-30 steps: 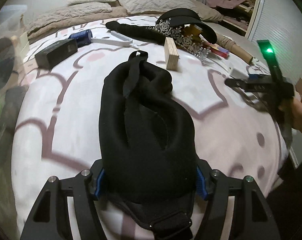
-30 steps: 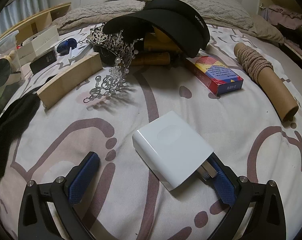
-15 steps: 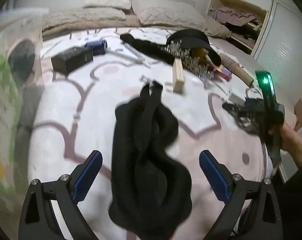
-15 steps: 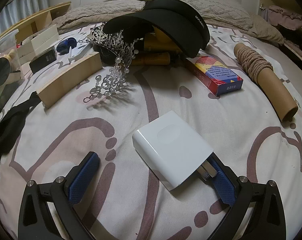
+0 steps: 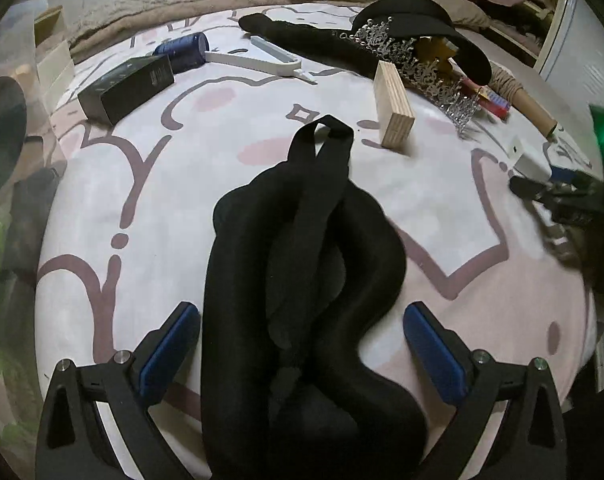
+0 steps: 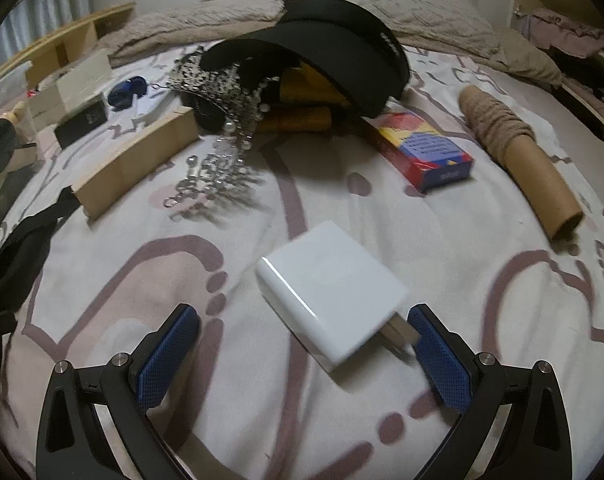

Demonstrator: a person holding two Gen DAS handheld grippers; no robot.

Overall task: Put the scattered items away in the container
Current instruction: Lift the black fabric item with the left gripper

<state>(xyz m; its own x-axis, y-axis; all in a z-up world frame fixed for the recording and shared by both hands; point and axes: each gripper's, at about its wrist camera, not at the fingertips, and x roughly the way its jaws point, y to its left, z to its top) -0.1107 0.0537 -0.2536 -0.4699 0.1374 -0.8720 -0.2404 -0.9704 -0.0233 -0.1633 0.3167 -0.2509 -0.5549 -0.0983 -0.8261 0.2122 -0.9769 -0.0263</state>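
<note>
Left wrist cam first: the left gripper (image 5: 302, 344) is spread wide open, blue pads either side of a crumpled black fabric bag (image 5: 302, 280) that's just lying loose on the bedspread (image 5: 142, 200), not pinched at all. The bag's strap loop points up toward 12 o'clock. Out at 1 o'clock there's a wooden block (image 5: 393, 108) standing on its edge, and just past it a silver tiara (image 5: 425, 68) leaning against a black visor (image 5: 421, 28). At 11 o'clock sits a black box (image 5: 128, 88) with a blue cylinder (image 5: 182, 50) right behind it, and a white clip-like thing (image 5: 262, 60) next to those. Over at 3 o'clock you can see the right gripper (image 5: 557, 196), blurry, by a white charger (image 5: 531, 160). A clear container (image 5: 2, 160) shows along the 9 o'clock edge, but it's too hazy to say what's in it.

Right wrist cam: the right gripper (image 6: 302, 344) is open too, nothing gripped. The white charger (image 6: 329, 292) lies flat between the fingers, its metal prongs right up by the right pad (image 6: 441, 360), can't tell if touching. At 1 o'clock a colourful card box (image 6: 425, 148), at 2 o'clock a cardboard tube (image 6: 521, 152) wrapped in twine. Tiara (image 6: 222, 120) and visor (image 6: 321, 48) are at 12, wooden block (image 6: 138, 160) at 10, the black bag (image 6: 18, 264) at 9.
</note>
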